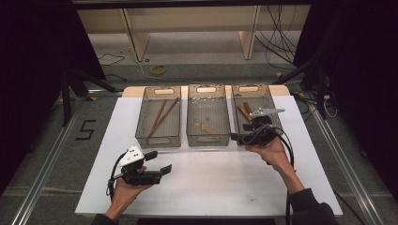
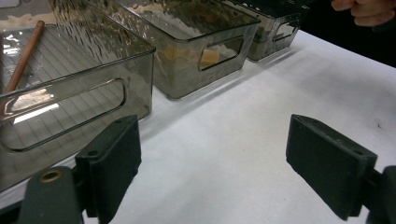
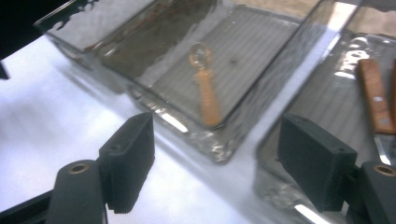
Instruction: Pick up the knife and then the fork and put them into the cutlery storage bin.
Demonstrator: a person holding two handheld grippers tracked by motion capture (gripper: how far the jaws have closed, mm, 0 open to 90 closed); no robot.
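Sorting cutlery: our right gripper (image 1: 238, 137) hangs wide open, empty, by the right bin (image 1: 278, 112); release probably done. Next, fetch another piece.

dark room, grey floor (image 1: 56, 154), pale wooden shelf frame (image 1: 187, 23) behind, loose cables (image 1: 277, 47), yellow tape roll (image 1: 158, 70)

Glossy ribbed smoky plastic bins (image 1: 208, 136); matt white table cover (image 1: 211, 183); wooden chopsticks (image 1: 162, 116)

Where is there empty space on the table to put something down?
The white table cover is bare between the left gripper and right gripper, in front of the three bins. It is crowded at the right bin, where the right gripper sits.
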